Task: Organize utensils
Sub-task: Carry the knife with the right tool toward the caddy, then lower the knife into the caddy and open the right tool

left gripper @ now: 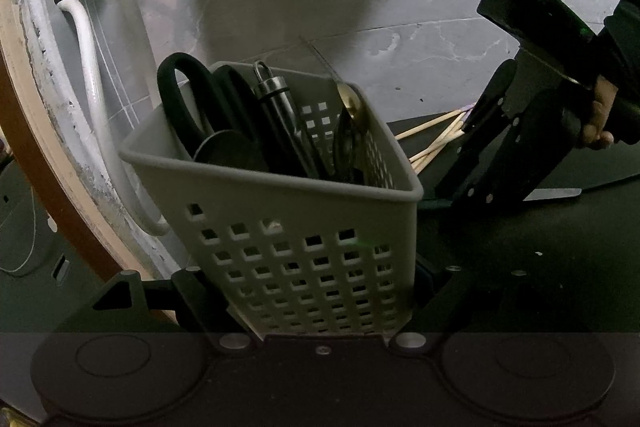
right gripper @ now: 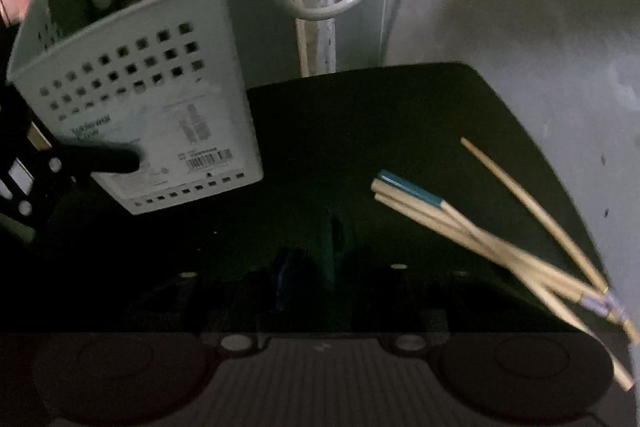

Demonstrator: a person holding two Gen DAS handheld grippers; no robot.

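**Caddy clamped on the left, chopsticks loose on the right**

The left gripper (left gripper: 320, 307) is closed on the lower walls of a white perforated utensil caddy (left gripper: 304, 227), its fingers pressing either side so the caddy sits tilted toward the far left. Inside the caddy stand black-handled scissors (left gripper: 188, 99), a dark metal tool with a ring on top (left gripper: 276, 107) and a gold spoon (left gripper: 352, 107), all leaning against the far wall. In the right wrist view the same caddy shows a printed label with a barcode (right gripper: 208, 159) on its side, and one black finger of the left gripper lies across that label.

The right gripper (left gripper: 480, 155) hangs to the right of the caddy, held by a hand (left gripper: 600, 123) in a dark sleeve, pointing steeply down at the dark mat (right gripper: 360, 127) on the table. Its own view is dim and blurred, so the jaws are hard to read; they seem to stand partly apart with nothing between them. A loose bundle of wooden chopsticks (right gripper: 480, 235) lies on the mat just right of that gripper, one with a blue end (right gripper: 412, 189), another lying slightly apart (right gripper: 532, 211). A white hose (left gripper: 92, 75) loops along the grey tiled wall behind.
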